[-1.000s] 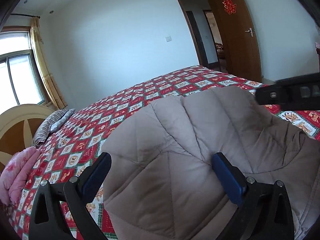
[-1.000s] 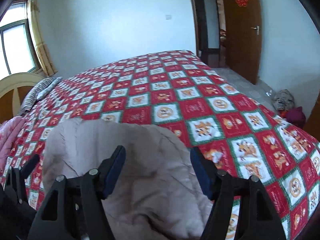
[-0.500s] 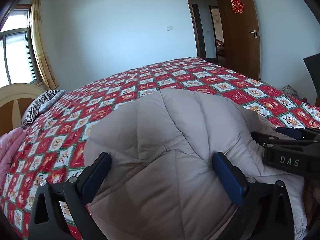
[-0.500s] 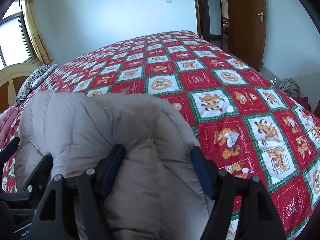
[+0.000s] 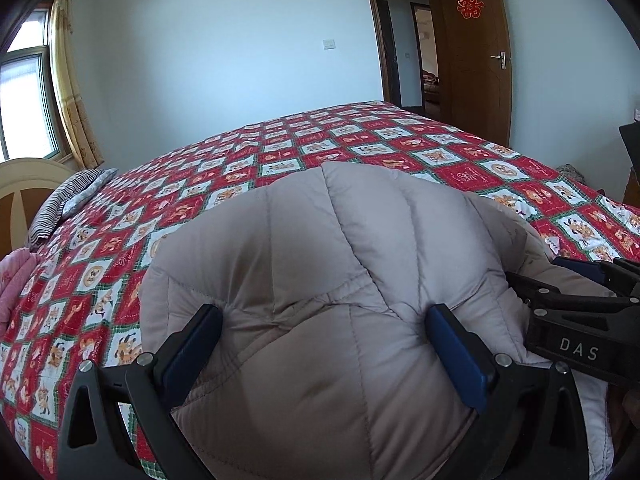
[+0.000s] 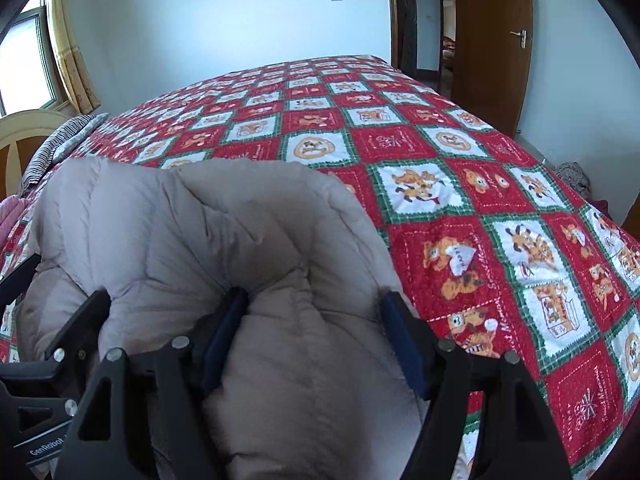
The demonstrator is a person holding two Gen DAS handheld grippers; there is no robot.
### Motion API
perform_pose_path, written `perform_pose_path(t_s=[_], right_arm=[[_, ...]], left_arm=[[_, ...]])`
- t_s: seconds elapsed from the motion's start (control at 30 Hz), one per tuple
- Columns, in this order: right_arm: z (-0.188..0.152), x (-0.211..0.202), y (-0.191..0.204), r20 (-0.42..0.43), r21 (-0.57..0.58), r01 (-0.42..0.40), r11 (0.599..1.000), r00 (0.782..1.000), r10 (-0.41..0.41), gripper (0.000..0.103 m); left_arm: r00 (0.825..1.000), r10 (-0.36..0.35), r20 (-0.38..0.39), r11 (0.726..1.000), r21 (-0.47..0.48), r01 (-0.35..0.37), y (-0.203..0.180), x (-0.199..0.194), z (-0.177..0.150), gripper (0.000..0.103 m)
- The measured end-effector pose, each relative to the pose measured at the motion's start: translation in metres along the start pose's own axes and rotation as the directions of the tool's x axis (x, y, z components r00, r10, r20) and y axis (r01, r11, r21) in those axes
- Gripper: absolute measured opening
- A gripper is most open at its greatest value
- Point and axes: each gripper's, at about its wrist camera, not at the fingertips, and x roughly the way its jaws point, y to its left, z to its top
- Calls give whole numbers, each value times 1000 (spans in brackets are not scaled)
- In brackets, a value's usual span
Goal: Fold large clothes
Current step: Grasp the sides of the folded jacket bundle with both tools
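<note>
I've lowered the puffy jacket (image 5: 328, 264) onto the bed (image 6: 460, 184); my left tongs (image 5: 320, 340) and right tongs (image 6: 316, 328) each pinch a thick fold.

Puffy beige quilted coat (image 5: 320, 264) lies bunched on the patterned bedspread (image 5: 400, 140).

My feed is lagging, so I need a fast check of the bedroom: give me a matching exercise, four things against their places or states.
Things:
1. puffy beige quilted coat
2. striped grey pillow
3. brown wooden door
4. pink bedding

Places or states:
A. open, with a red paper emblem on it
B. near the cream headboard, beyond the pink bedding
C. bunched between both grippers' blue pads
D. at the left edge of the checked quilt

Pairs: 1-C, 2-B, 3-A, 4-D
</note>
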Motion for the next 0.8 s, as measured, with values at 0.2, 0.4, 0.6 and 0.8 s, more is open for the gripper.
perform_pose_path(t_s=[0.2,0.4,0.6,0.8], right_arm=[[-1,3,1,-5,-4,14,1000,1000,-14,73],[-4,4,0,-6,0,19,1000,1000,-19,73],[-5,6,1,-8,-3,26,1000,1000,-26,73],[-5,7,0,-7,-3,29,1000,1000,-29,73]], left_arm=[[1000,-12,-14,1000,-3,12,0,5,-2,102],[999,-17,-27,1000,0,17,-1,9,-3,102],[999,-15,-36,1000,3,15,-2,12,-3,102],[999,-11,-39,1000,6,11,-3,14,-3,102]])
